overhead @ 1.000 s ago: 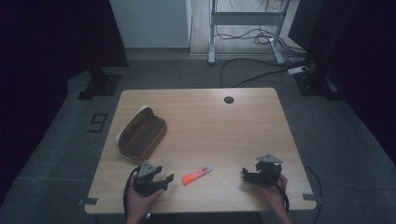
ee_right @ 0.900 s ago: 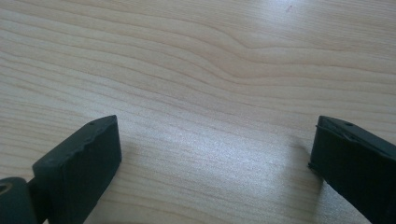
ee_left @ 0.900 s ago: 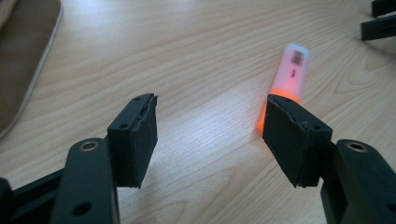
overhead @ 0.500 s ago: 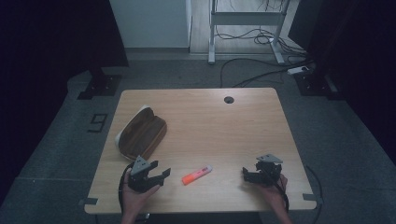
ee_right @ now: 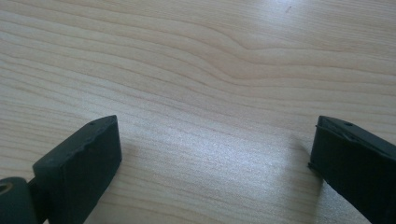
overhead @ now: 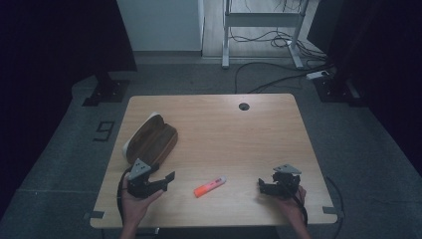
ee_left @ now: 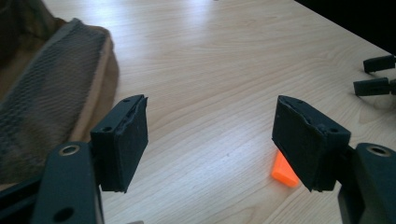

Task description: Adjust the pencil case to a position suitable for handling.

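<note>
An orange marker [overhead: 209, 185] with a pale cap lies near the front of the wooden table [overhead: 234, 134]. A brown pouch [overhead: 152, 139] rests open at the left. My left gripper [overhead: 168, 180] hovers just left of the marker and in front of the pouch. Its jaws have just been opening and stand open with nothing between them. In the left gripper view the left gripper [ee_left: 210, 121] has the marker's orange end [ee_left: 284, 171] behind its right jaw and the pouch [ee_left: 51, 107] at its left. My right gripper [overhead: 263, 185] sits open at the front right. In the right gripper view it [ee_right: 212, 144] stands over bare wood.
A round cable hole [overhead: 243, 106] sits near the table's far edge. The right gripper's jaw tips [ee_left: 378, 77] appear far right in the left gripper view. Beyond the table stand a metal frame [overhead: 263, 20] and floor cables [overhead: 278, 79].
The left gripper has risen and shifted slightly left, toward the pouch, and its jaws stand wider. The right gripper and the marker have stayed in place.
</note>
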### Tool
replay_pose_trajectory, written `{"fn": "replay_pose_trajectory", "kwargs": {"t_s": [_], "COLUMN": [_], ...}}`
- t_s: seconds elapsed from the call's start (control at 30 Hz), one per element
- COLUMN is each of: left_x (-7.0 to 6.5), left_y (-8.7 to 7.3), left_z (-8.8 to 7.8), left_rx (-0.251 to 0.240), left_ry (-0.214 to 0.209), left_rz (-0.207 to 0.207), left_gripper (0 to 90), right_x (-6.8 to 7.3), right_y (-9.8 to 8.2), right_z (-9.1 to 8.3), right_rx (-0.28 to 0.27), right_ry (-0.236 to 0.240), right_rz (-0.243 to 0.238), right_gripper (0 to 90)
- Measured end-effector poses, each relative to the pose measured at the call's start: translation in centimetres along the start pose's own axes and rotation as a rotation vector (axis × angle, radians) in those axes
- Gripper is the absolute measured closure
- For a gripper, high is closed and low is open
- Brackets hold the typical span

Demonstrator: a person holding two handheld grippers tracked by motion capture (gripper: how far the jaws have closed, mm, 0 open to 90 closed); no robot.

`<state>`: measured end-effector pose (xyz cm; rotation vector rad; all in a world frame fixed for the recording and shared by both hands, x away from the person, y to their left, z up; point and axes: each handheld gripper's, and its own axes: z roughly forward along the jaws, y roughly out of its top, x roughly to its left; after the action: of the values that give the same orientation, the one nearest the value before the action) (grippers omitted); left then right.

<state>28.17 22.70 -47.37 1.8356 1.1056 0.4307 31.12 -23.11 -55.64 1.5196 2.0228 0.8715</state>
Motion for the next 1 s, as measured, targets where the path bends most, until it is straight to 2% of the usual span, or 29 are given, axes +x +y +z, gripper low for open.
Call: {"fn": "replay_pose_trajectory", "kwargs": {"t_s": [0.23,0.3,0.4,1.0], "left_x": [1.5,2.1,2.6,6.0], "left_y": [0.6,0.7,0.5,-0.4], "left_z": [-1.3,-1.7,-2.0,-3.5], "left_rx": [-0.018,-0.022,-0.020,-0.042], "left_ry": [0.035,0.056,0.088,0.187], "left_rz": [-0.008,-0.014,-0.014,-0.069], "left_gripper": [26.2,26.2,26.2,29.1], "right_x": [0.0,0.0,0.0,0.0], "right_y": [0.0,0.0,0.0,0.0], "right_z": [0.0,0.0,0.0,0.0], "right_rx": [0.000,0.000,0.000,0.000], "right_ry": [0.000,0.000,0.000,0.000], "right_rz": [0.000,0.000,0.000,0.000], "right_gripper": [1.6,1.6,1.6,1.6]}}
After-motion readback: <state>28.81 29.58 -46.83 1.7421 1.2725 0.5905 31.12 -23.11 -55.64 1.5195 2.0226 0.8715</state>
